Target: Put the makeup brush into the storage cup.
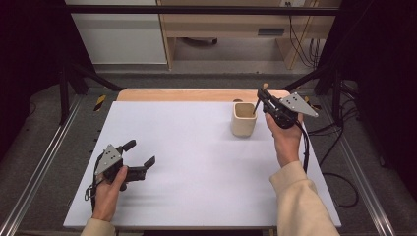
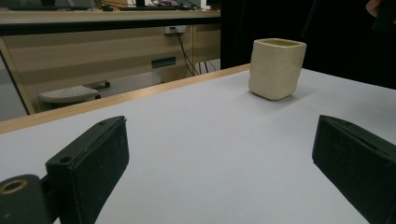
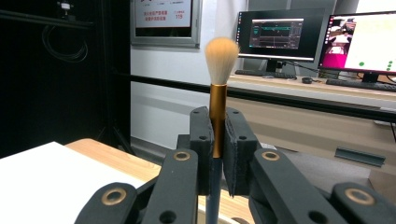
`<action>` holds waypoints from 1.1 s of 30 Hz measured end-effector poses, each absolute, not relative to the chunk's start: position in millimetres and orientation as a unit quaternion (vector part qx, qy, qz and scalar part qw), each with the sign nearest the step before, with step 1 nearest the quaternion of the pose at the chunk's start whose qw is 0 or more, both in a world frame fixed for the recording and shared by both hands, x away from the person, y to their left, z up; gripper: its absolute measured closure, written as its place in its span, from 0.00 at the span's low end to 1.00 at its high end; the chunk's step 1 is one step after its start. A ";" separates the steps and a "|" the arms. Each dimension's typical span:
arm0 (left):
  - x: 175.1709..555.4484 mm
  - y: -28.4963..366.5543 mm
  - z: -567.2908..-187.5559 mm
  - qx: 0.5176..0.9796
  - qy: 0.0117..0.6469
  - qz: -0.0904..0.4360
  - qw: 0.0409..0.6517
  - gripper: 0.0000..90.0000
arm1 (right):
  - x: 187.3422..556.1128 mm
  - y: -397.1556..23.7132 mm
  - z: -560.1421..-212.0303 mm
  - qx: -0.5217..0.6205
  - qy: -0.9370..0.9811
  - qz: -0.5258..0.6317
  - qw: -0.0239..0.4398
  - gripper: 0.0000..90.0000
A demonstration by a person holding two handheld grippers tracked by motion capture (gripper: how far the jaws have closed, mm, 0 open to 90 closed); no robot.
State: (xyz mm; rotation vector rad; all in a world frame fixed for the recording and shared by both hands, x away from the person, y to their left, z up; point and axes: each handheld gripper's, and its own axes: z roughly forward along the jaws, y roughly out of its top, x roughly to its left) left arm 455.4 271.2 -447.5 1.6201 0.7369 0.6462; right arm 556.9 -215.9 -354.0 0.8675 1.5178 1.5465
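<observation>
Right tongs (image 1: 259, 94) up at the far right of the worktop (image 1: 196, 162), clamped on a brush (image 1: 255, 105) whose dark handle slants down toward the mouth of the beige cup (image 1: 244, 119), while the bristle end pokes up past the jaws; whether the handle tip is inside the cup or just above it is hard to tell from up here. The hand (image 1: 285, 140) carrying them comes in from a cream sleeve (image 1: 300, 201). Over at the near left, the left tongs (image 1: 140, 157) sit low over the white surface with the jaws spread wide and nothing between them, well apart from the cup. Now the left gripper view: two black jaws standing far apart at the bottom corners, bare worktop (image 2: 210, 154) between them, and the cup (image 2: 276, 69) upright near the far wooden edge, off to the right. On to the right gripper view: the right tongs (image 3: 217, 140) are squeezed tight on the brush (image 3: 218, 107), pads pressing either side of the gold collar, the pale fluffy bristles standing straight up above the jaws and the dark handle running down between them, with monitors (image 3: 275, 35) glowing on a desk beyond.
</observation>
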 end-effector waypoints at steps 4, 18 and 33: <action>455.6 270.5 -447.8 0.695 0.315 0.276 0.584 0.04 | 558.2 -214.8 -355.1 0.343 0.594 0.612 0.394 0.93; 455.3 269.5 -447.8 0.696 0.313 0.276 0.584 0.04 | 566.4 -210.5 -362.9 0.350 0.604 0.603 0.387 0.93; 455.1 270.3 -447.2 0.695 0.313 0.276 0.586 0.04 | 573.0 -209.5 -373.5 0.364 0.617 0.592 0.370 0.93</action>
